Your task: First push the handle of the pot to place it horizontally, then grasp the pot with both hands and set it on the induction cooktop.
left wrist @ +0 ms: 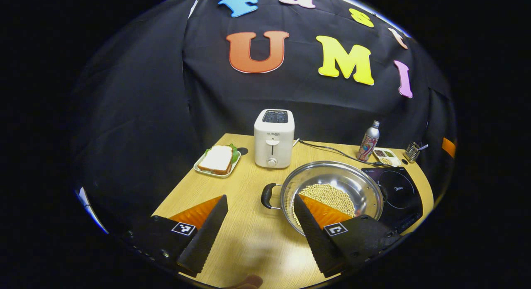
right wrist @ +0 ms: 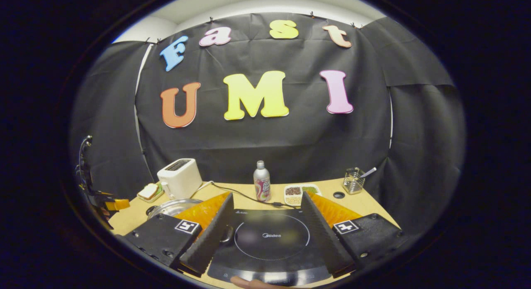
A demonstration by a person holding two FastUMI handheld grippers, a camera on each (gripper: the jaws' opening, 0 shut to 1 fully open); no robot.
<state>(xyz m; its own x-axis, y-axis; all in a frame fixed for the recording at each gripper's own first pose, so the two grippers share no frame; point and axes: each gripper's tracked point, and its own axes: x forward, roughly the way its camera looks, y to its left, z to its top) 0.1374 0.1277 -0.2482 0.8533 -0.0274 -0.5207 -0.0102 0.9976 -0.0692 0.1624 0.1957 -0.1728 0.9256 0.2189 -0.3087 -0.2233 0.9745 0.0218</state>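
A steel pot [left wrist: 332,185] holding pale beans [left wrist: 330,195] sits on the wooden table [left wrist: 249,243], touching the left edge of the black induction cooktop [left wrist: 400,193]. One black loop handle [left wrist: 267,195] points left, and the other [left wrist: 383,193] sits by the cooktop. My left gripper [left wrist: 260,200] is open above the table in front of the pot, with its right finger overlapping the pot's near rim. In the right gripper view, my right gripper [right wrist: 266,196] hangs open over the cooktop [right wrist: 271,239]. The pot [right wrist: 172,207] lies partly hidden behind its left finger.
A white toaster [left wrist: 274,144] and a plate with a sandwich [left wrist: 218,160] stand behind the pot. A cable [left wrist: 327,150] runs to the cooktop. At the back right are a bottle [left wrist: 368,142], a small food tray [left wrist: 386,156] and a wire utensil holder [left wrist: 412,151].
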